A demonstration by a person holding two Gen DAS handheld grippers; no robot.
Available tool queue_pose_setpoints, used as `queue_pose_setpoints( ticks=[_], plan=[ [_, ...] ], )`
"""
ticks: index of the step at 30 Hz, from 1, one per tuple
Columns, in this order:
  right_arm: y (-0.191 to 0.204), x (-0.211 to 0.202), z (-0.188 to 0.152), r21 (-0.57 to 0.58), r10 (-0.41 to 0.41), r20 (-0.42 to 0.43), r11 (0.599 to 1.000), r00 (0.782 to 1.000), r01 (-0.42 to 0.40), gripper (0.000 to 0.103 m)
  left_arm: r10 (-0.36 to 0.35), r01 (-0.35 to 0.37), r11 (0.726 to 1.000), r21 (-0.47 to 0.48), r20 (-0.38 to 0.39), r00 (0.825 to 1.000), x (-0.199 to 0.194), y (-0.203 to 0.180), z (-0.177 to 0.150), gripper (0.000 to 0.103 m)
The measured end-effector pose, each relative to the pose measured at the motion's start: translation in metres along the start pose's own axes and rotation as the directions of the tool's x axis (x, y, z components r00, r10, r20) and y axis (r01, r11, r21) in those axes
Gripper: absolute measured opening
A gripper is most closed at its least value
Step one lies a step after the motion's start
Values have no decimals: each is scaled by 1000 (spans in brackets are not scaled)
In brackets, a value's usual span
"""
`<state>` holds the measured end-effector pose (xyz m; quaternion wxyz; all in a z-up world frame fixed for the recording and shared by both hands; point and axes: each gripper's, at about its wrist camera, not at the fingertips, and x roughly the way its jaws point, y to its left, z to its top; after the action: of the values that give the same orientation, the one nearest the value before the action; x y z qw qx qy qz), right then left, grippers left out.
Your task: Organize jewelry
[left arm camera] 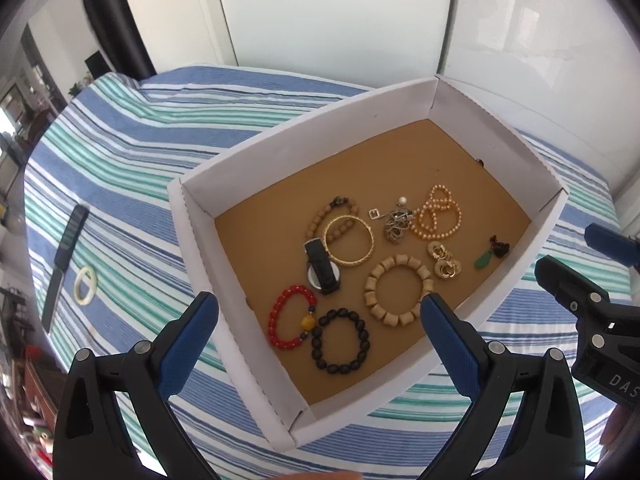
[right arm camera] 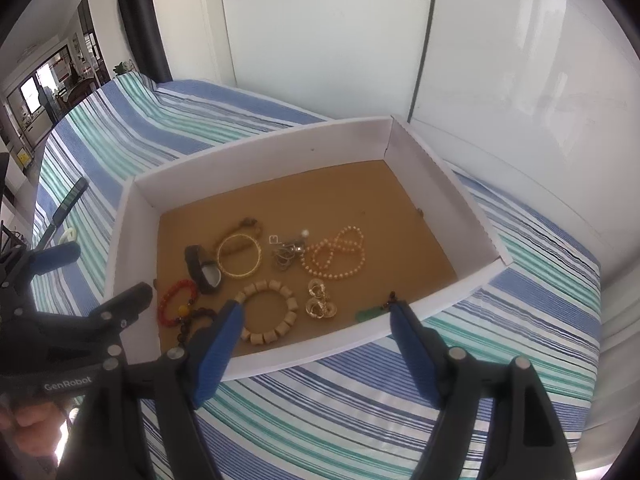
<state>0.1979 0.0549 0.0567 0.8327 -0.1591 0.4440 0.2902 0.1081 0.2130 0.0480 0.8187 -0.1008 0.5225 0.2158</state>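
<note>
A white box (left arm camera: 192, 216) with a brown floor sits on a striped cloth (left arm camera: 120, 152), and the jewelry lies inside it: a gold bangle (left arm camera: 349, 242) near the middle, a watch (left arm camera: 322, 272) touching the bangle's near-left side, a red bracelet (left arm camera: 290, 316) and a black bracelet (left arm camera: 341, 341) nearer still. Outside the box to its left lie a pale ring (left arm camera: 85, 285) and a dark comb (left arm camera: 64, 264). The left gripper (left arm camera: 318, 320) and right gripper (right arm camera: 316, 330) hang over the box's near edge, fingers spread wide, holding nothing

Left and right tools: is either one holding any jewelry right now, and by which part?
Nothing is held. The left tool and the right tool are both open and empty above the box; the bracelets lie loose inside.
</note>
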Motion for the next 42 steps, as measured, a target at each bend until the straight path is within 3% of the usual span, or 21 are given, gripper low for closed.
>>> queue_pose_setpoints(
  ticks=[42],
  plan=[
    [1, -17, 0, -12, 9, -22, 1000, 1000, -10, 79, -41, 40, 998, -54, -28, 999, -17, 8, 3, 101]
  ],
)
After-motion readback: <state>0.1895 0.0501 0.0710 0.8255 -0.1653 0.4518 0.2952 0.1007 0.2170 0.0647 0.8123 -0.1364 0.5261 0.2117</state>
